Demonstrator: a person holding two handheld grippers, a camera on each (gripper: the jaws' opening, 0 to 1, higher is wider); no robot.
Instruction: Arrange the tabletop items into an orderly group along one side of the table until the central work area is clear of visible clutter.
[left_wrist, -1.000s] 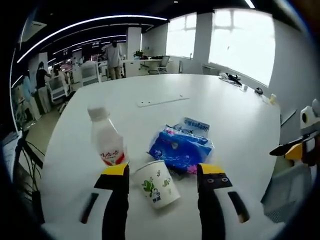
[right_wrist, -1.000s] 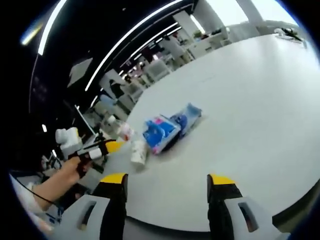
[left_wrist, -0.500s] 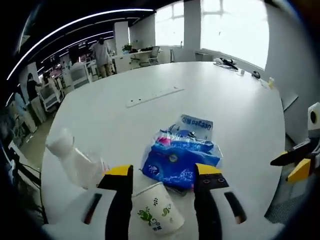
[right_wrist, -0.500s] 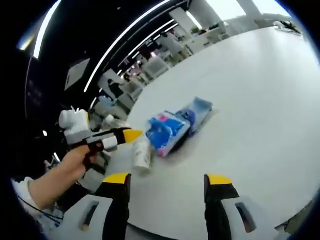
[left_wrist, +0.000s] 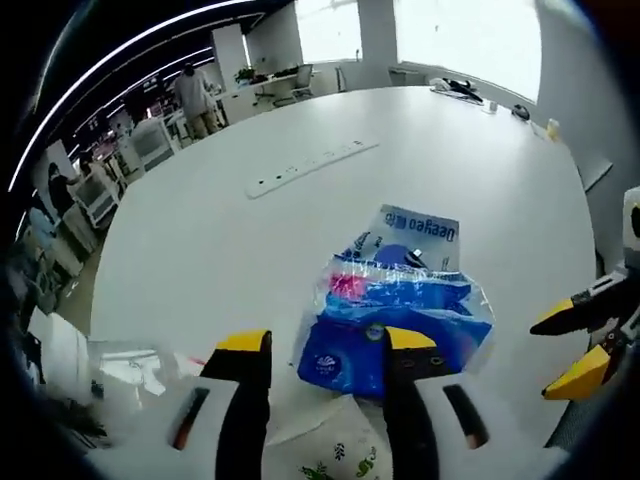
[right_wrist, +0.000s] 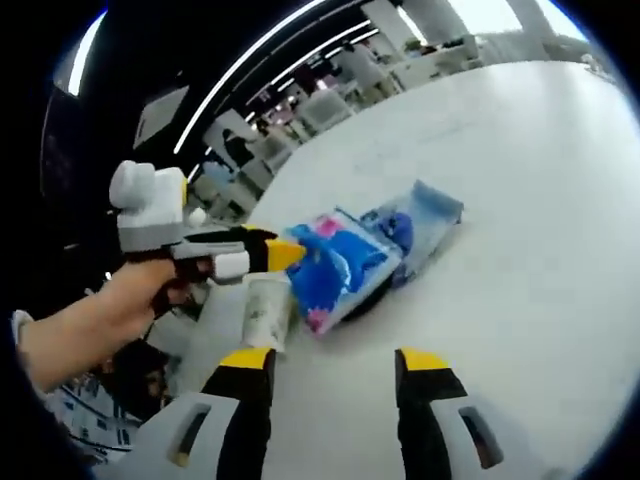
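A blue tissue pack (left_wrist: 395, 320) lies on the white table (left_wrist: 230, 240), with a second flat blue packet (left_wrist: 415, 228) tucked under its far end. My left gripper (left_wrist: 322, 342) is open; a white paper cup (left_wrist: 320, 455) sits low between its jaws, and its tips reach the pack's near edge. A pale bottle (left_wrist: 130, 375) shows as a blur at lower left and looks tipped. In the right gripper view the left gripper (right_wrist: 275, 255) hovers over the cup (right_wrist: 265, 310) beside the pack (right_wrist: 345, 265). My right gripper (right_wrist: 332, 360) is open, short of the pack.
A white power strip (left_wrist: 310, 168) lies across the table beyond the packs. Small items (left_wrist: 460, 90) sit at the far edge near the windows. A hand (right_wrist: 110, 315) holds the left gripper. The right gripper (left_wrist: 575, 345) enters from the right. Desks and people stand behind.
My left gripper has moved forward over the cup to the tissue pack. The bottle has tipped to the left. My right gripper has come closer to the pack.
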